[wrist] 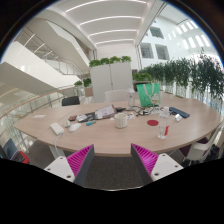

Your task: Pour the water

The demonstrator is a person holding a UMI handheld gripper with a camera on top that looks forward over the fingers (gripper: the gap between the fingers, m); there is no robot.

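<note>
My gripper (pixel 112 153) is open, and nothing lies between its magenta pads (pixel 80 160). It hovers in front of the near edge of a long wooden table (pixel 105 136). A white cup (pixel 121 119) stands near the middle of the table, well beyond the fingers. To its right lie a flat red round thing (pixel 152 124) and a small white container with red on it (pixel 164 129). I cannot tell which of these holds water.
Papers and flat items (pixel 100 112) lie behind the cup, and small white things (pixel 57 128) sit toward the table's left end. A green chair (pixel 148 94) and white cabinets (pixel 110 77) stand behind the table, with plants (pixel 185 75) to the right.
</note>
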